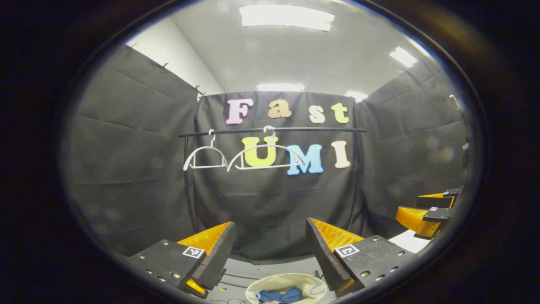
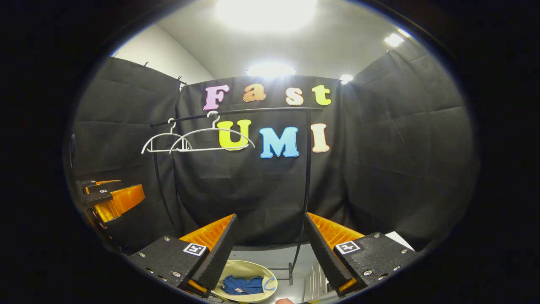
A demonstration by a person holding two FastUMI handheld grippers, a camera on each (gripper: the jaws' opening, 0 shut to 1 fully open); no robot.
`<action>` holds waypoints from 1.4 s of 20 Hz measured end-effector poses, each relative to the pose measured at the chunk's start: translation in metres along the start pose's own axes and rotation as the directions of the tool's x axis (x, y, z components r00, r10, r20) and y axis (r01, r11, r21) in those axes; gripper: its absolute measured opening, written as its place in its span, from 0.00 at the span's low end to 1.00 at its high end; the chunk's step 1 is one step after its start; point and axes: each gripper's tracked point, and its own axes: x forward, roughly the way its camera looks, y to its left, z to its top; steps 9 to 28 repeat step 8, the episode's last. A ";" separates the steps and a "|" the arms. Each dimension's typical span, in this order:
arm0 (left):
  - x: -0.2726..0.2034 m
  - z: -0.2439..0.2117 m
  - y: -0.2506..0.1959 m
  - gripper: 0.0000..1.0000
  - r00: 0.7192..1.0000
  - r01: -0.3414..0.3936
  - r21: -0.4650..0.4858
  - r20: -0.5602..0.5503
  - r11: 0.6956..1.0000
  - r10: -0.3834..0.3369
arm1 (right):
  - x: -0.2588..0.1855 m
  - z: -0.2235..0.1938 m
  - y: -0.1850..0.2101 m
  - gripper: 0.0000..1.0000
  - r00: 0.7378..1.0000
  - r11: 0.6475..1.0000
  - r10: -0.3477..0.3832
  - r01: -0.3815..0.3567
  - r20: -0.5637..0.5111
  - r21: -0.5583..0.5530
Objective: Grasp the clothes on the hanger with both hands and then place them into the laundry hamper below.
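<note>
Right claw (image 2: 270, 249) fingers hide hamper (image 2: 261, 270) rim.

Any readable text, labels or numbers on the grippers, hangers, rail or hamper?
Left gripper: a square black-and-white marker by each finger, pattern only, no words.
Right gripper: same markers, no words.
Blue clothes in the hamper: small pale patch, too small to read.
Hangers and rail: none.
</note>
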 end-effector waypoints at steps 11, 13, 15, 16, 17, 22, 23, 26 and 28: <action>-0.004 -0.001 0.009 0.96 1.000 -0.021 0.012 0.003 1.000 0.021 | -0.001 0.002 0.004 0.95 1.000 1.000 0.002 -0.002 -0.001 -0.009; -0.004 -0.001 0.009 0.96 1.000 -0.021 0.012 0.003 1.000 0.021 | -0.001 0.002 0.004 0.95 1.000 1.000 0.002 -0.002 -0.001 -0.009; -0.004 -0.001 0.009 0.96 1.000 -0.021 0.012 0.003 1.000 0.021 | -0.001 0.002 0.004 0.95 1.000 1.000 0.002 -0.002 -0.001 -0.009; -0.004 -0.001 0.009 0.96 1.000 -0.021 0.012 0.003 1.000 0.021 | -0.001 0.002 0.004 0.95 1.000 1.000 0.002 -0.002 -0.001 -0.009; -0.004 -0.001 0.009 0.96 1.000 -0.021 0.012 0.003 1.000 0.021 | -0.001 0.002 0.004 0.95 1.000 1.000 0.002 -0.002 -0.001 -0.009; -0.004 -0.001 0.009 0.96 1.000 -0.021 0.012 0.003 1.000 0.021 | -0.001 0.002 0.004 0.95 1.000 1.000 0.002 -0.002 -0.001 -0.009; -0.004 -0.001 0.009 0.96 1.000 -0.021 0.012 0.003 1.000 0.021 | -0.001 0.002 0.004 0.95 1.000 1.000 0.002 -0.002 -0.001 -0.009; -0.004 -0.001 0.009 0.96 1.000 -0.021 0.012 0.003 1.000 0.021 | -0.001 0.002 0.004 0.95 1.000 1.000 0.002 -0.002 -0.001 -0.009; -0.004 -0.001 0.009 0.96 1.000 -0.021 0.012 0.003 1.000 0.021 | -0.001 0.002 0.004 0.95 1.000 1.000 0.002 -0.002 -0.001 -0.009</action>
